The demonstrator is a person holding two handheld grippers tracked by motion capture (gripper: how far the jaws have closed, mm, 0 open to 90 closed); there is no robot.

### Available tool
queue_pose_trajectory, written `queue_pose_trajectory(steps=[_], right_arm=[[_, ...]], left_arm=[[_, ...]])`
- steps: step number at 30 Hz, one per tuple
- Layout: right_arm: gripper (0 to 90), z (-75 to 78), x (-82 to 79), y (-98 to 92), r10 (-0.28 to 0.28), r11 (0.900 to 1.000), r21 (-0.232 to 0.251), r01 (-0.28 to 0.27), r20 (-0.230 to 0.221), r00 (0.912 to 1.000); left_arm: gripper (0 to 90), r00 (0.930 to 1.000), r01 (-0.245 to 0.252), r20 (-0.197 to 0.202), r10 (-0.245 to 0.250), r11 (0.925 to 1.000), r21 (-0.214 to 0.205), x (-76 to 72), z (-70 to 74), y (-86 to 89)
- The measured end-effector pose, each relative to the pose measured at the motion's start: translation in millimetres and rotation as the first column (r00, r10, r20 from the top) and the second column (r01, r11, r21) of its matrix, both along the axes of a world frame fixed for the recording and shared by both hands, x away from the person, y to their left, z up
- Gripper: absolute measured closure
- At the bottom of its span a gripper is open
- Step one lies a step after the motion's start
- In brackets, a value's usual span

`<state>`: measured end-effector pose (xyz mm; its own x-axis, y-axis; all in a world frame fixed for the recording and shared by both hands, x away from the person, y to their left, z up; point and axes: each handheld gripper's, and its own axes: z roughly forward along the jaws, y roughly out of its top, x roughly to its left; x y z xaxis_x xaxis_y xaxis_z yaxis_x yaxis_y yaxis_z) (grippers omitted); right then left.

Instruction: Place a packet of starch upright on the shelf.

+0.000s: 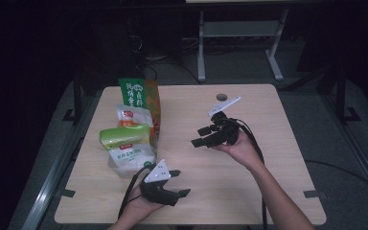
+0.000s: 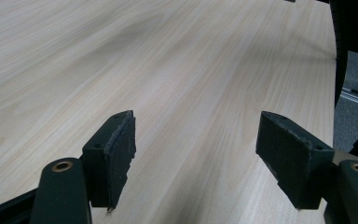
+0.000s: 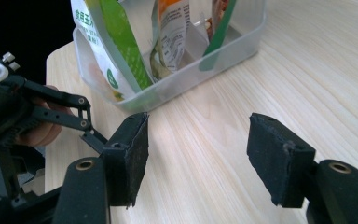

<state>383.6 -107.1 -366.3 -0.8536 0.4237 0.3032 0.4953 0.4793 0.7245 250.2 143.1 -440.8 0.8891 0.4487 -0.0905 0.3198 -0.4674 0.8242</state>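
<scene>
Lying left of right claw (image 1: 202, 136): bin (image 3: 223, 51).

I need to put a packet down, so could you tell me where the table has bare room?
The wood between the right gripper and the table's right and near edges is bare, as is the far strip. It is crowded at the left, where the clear bin of snack packets stands beside the left gripper.

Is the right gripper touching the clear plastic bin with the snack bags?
Apart. In the right gripper view, bare table lies between the open right gripper and the clear plastic bin. The high view also shows a gap.
</scene>
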Motion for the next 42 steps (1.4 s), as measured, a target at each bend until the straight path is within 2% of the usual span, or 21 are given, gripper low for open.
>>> queue_pose_trajectory(steps=[4,6,10,20,25,33,42], right_arm=[[37.3,-4.9,-2.9,-12.1,-0.022,0.9998,-0.001,0.022,-0.008,0.9997],[36.2,-7.3,-3.8,-19.0,-0.034,0.9993,-0.017,0.033,-0.028,0.999],[36.2,-10.2,-6.6,-26.6,-0.045,0.9989,-0.017,0.044,-0.018,0.9988],[35.5,-24.7,-19.0,-57.1,-0.098,0.9949,-0.026,0.097,-0.052,0.9938],[35.3,-30.0,-25.7,-70.5,-0.119,0.9929,-0.014,0.118,-0.05,0.9916],[34.6,-39.7,-34.9,-85.0,-0.145,0.9894,-0.007,0.145,-0.068,0.9871],[34.4,-49.2,-45.5,-95.7,-0.163,0.9866,0.0,0.163,-0.067,0.9844]], left_arm=[[28.3,1.0,0.006,0.006,-0.006,1.0,0.005,1.1,0.0,0.6],[28.3,1.0,0.003,0.001,-0.003,1.0,0.004,0.9,-0.1,0.5],[28.3,1.0,0.001,0.0,-0.001,1.0,0.005,1.0,0.2,1.0],[28.3,1.0,0.002,-0.001,-0.002,1.0,0.007,1.8,0.0,1.5],[28.3,1.0,-0.001,-0.006,0.001,1.0,0.004,1.9,-0.7,1.1],[28.3,1.0,-0.001,-0.007,0.001,1.0,0.004,1.7,-1.5,0.6],[28.3,1.0,-0.002,-0.006,0.002,1.0,0.007,2.3,-1.9,1.5]])
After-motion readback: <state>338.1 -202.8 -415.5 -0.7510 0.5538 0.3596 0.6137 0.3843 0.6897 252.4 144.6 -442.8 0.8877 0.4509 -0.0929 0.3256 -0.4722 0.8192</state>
